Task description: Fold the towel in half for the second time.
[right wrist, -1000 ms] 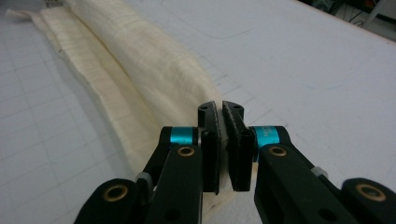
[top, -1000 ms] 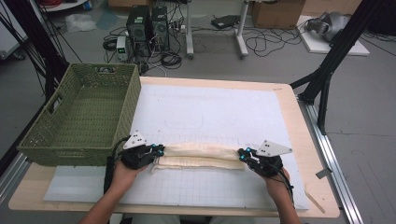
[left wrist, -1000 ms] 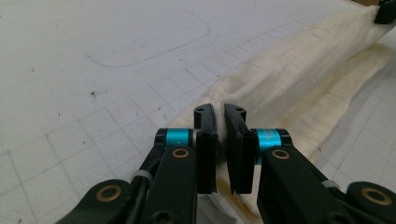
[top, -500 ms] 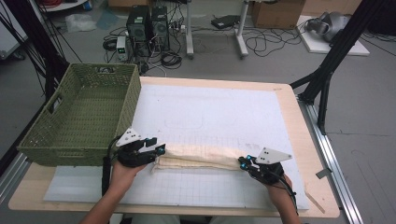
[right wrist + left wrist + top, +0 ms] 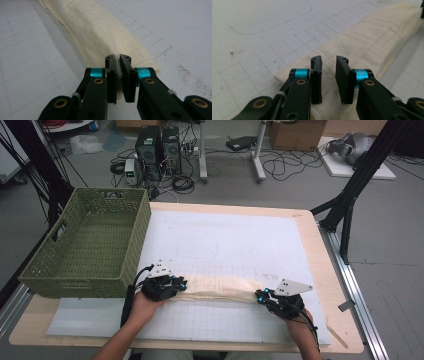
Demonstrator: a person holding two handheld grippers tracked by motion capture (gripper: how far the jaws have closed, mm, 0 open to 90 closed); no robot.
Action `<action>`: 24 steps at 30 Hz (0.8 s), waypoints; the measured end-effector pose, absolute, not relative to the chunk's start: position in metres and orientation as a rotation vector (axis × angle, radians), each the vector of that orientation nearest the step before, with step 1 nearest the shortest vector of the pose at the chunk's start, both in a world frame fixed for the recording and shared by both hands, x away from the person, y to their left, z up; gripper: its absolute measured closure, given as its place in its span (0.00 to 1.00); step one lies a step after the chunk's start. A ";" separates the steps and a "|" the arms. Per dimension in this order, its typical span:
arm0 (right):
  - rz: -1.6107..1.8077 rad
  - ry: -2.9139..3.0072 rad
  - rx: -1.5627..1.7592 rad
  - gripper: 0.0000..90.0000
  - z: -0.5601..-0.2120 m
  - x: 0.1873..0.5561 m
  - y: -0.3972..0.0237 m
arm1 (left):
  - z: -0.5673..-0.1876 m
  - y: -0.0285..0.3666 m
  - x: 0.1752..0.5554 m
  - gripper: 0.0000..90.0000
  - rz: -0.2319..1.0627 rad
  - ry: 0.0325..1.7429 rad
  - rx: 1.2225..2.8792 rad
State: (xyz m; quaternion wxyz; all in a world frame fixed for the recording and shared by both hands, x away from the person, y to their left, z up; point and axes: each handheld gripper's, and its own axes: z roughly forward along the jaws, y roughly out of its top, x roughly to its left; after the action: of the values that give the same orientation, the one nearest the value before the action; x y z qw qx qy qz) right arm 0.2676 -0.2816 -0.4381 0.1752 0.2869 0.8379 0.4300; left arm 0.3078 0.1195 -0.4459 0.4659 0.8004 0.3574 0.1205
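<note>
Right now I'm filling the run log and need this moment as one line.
left gripper: open, closing, over cloth end | right gripper: shut on cloth | basket: left of mat

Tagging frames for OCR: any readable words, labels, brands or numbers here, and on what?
None readable.
White mat: printed grid and faint outlines, no legible characters.
Black grippers, left and right: no markings that read as text.
Cream cloth, green basket: plain.
Floor boxes: too small to tell.

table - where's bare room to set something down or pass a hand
Free: the white gridded mat between the folded cream cloth and the table's far edge, and the strip of mat in front of the cloth between the two forearms. Crowded: the left side, where the green basket stands beside the left gripper.
</note>
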 end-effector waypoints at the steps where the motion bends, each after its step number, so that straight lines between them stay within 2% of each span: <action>1: 1.232 2.369 0.817 0.90 -0.437 0.267 -0.282 | -0.447 0.120 0.307 0.83 0.307 0.875 1.976; 4: 1.297 2.317 0.835 0.80 -0.430 0.268 -0.282 | -0.448 0.119 0.306 0.83 0.323 0.874 1.989; 7: 1.375 2.218 0.897 0.61 -0.418 0.268 -0.278 | -0.449 0.118 0.306 0.83 0.334 0.863 2.006; 9: 1.424 2.168 0.938 0.56 -0.411 0.269 -0.270 | -0.449 0.118 0.305 0.83 0.337 0.860 2.008; 15: 1.440 2.185 0.956 0.66 -0.405 0.285 -0.225 | -0.449 0.119 0.305 0.83 0.336 0.862 2.003; 20: 1.364 2.285 0.921 0.72 -0.420 0.296 -0.182 | -0.449 0.119 0.305 0.82 0.332 0.862 2.003; 24: 1.326 2.354 0.931 0.78 -0.432 0.300 -0.164 | -0.450 0.118 0.305 0.84 0.331 0.860 2.011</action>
State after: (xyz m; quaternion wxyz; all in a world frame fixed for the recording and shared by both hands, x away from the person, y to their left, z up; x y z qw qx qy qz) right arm 0.3002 -0.1645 -0.4324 0.1414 0.3225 0.8155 0.4593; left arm 0.3045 0.1180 -0.4496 0.4484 0.8126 0.3474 0.1338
